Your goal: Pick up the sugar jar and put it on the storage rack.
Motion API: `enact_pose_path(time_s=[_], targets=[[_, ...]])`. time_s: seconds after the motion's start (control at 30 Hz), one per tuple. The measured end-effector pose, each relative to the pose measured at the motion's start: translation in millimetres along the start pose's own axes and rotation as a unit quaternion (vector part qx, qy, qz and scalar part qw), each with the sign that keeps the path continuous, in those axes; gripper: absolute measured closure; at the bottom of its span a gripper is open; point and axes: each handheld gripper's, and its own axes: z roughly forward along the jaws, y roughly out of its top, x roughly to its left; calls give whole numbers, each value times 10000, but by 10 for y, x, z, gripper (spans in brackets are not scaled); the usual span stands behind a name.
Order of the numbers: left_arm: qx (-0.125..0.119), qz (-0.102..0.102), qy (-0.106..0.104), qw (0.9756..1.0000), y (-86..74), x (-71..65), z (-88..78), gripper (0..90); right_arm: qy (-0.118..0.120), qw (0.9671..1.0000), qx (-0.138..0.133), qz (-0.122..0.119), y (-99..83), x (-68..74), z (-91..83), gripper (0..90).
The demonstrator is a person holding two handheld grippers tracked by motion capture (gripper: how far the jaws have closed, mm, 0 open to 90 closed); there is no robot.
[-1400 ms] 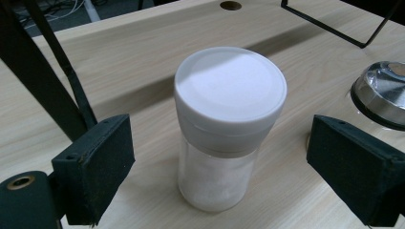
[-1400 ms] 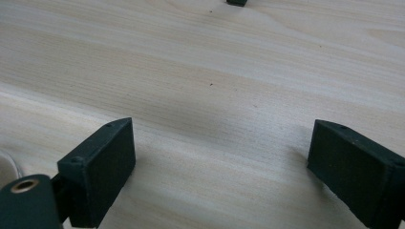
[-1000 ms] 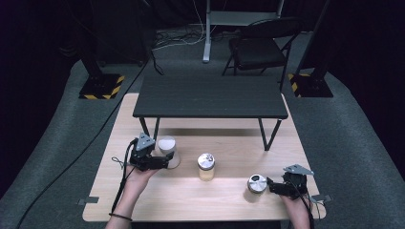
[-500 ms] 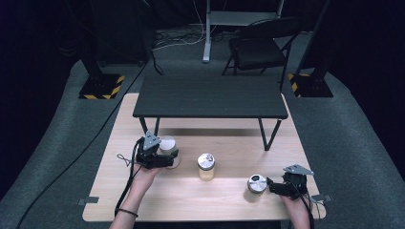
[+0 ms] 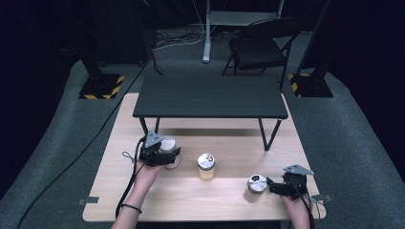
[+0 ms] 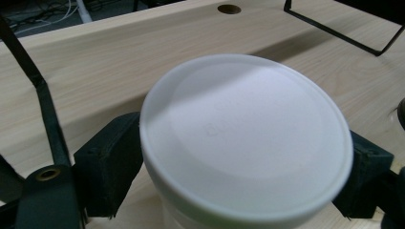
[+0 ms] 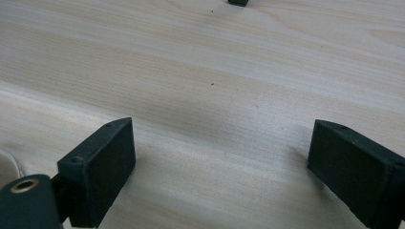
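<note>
Left gripper view: left claw (image 6: 239, 186) has just been closing around white-lidded jar (image 6: 246, 138); right claw (image 7: 229, 176) released.

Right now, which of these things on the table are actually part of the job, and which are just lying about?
Part of the job:
- round white-lidded plastic jar, between the left claw pads, which have just been closing
- left claw itself

Just lying about:
- small glass jar with silver lid
- short silver-topped jar by the open right claw
- black low shelf
</note>
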Motion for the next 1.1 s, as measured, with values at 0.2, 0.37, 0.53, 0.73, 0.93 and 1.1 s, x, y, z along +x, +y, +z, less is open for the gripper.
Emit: enact_pose_path(time_s=[0.2,0.37,0.53,0.73,0.93,1.1], targets=[[-134,-91,-108,9998,-8,20,38,210,5,10000,-1,-3,0,0,0,79],[-150,-135,-150,9997,-15,37,79,233,3,10000,2,-1,0,1,0,79],[-104,-75,-118,9998,-32,34,121,250,8,10000,1,0,-1,2,-1,80],[-183,-33,-128,9997,-38,5,163,290,16,10000,1,6,-1,1,-2,80],[-256,-31,-162,9995,-42,6,189,317,15,10000,1,5,-1,1,-2,80],[-288,1,-138,9995,-41,15,191,332,17,10000,0,8,-1,0,-2,80]])
